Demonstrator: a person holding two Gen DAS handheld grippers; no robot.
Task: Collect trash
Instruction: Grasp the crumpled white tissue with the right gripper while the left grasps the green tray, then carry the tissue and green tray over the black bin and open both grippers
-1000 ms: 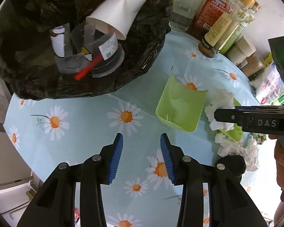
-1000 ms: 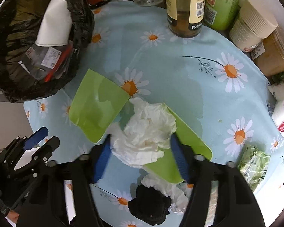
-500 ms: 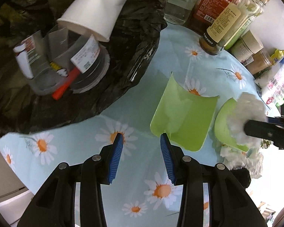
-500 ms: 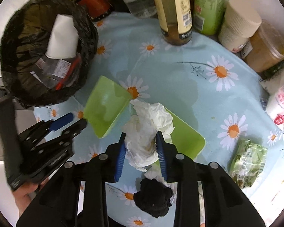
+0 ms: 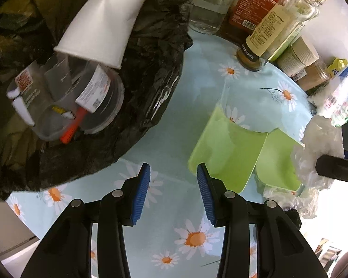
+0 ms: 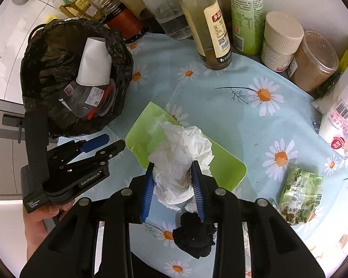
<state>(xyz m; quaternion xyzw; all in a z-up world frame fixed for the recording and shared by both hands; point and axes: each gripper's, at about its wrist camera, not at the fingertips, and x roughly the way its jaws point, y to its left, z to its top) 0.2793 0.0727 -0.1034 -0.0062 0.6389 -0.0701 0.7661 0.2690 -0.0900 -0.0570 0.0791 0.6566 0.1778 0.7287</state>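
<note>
1. Left wrist view: the left gripper (image 5: pixel 172 180) hovers above the daisy-print tablecloth (image 5: pixel 190 238) with its blue-padded fingers (image 5: pixel 140 192) spread apart and nothing between them. It points toward the gap between the black-lined trash bin (image 5: pixel 150 74) on its left and a bent green plastic sheet (image 5: pixel 227 153) just ahead to the right. Inside the bin lie a white paper cup (image 5: pixel 102 20), tipped on its side, a clear plastic container (image 5: pixel 81 102) and a red straw (image 5: pixel 73 126). At the far right edge, a black finger of the other tool presses into a crumpled white tissue (image 5: pixel 317 143) held above the green sheet. Bottles and jars (image 5: pixel 273 23) stand along the back of the table.

2. Right wrist view: the right gripper (image 6: pixel 174 183) is angled down over the green sheet (image 6: pixel 222 169), its two blue pads (image 6: pixel 148 190) closed against the sides of the tissue wad (image 6: pixel 183 155), which bulges out ahead of the fingertips. A black crumpled scrap (image 6: pixel 194 236) lies on the cloth below the fingers, and a green snack wrapper (image 6: pixel 299 192) lies to the right. The left gripper (image 6: pixel 109 142), held by a bare hand (image 6: pixel 40 217) at lower left, reaches in beside the bin (image 6: pixel 46 69), fingers parted, tips just short of the green sheet's edge.
</note>
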